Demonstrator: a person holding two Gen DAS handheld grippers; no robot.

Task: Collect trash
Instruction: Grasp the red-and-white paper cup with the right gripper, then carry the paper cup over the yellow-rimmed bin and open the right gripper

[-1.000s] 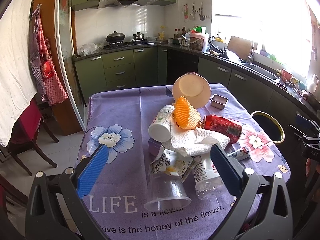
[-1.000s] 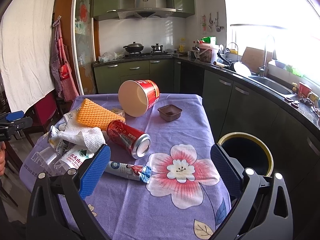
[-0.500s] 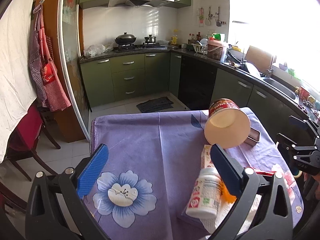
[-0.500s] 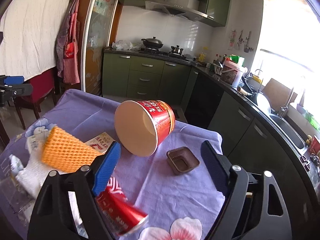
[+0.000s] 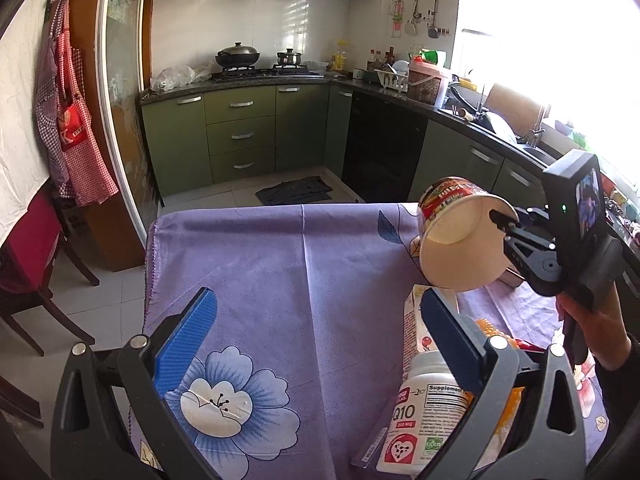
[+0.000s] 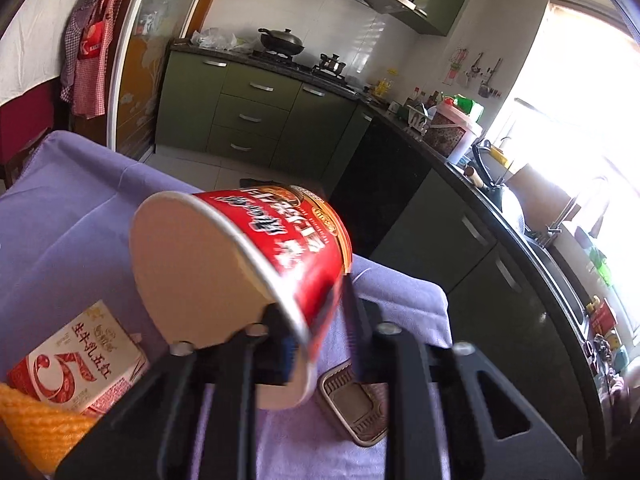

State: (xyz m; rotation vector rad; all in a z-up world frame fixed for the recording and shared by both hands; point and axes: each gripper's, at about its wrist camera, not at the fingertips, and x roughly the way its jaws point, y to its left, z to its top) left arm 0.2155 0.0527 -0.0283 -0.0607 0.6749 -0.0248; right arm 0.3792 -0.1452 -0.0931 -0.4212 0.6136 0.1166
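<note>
My right gripper (image 6: 320,344) has its fingers nearly closed, pinching the rim wall of the red noodle cup (image 6: 240,264), which lies tilted on its side above the purple-clothed counter (image 6: 60,220). My left gripper (image 5: 316,328) has its fingers spread wide with nothing between them; a white supplement bottle (image 5: 420,412) lies just behind its right finger.

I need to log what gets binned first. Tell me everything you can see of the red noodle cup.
The noodle cup is a large paper tub: red printed outside, plain cream inside, thin pale rim. It looks empty and lies tipped on its side above the purple tablecloth, mouth toward the left wrist camera. The right gripper is shut on its wall at the rim, one finger inside, one outside. A small brown tray sits just below it; whether the cup is touching the cloth is unclear.
</note>
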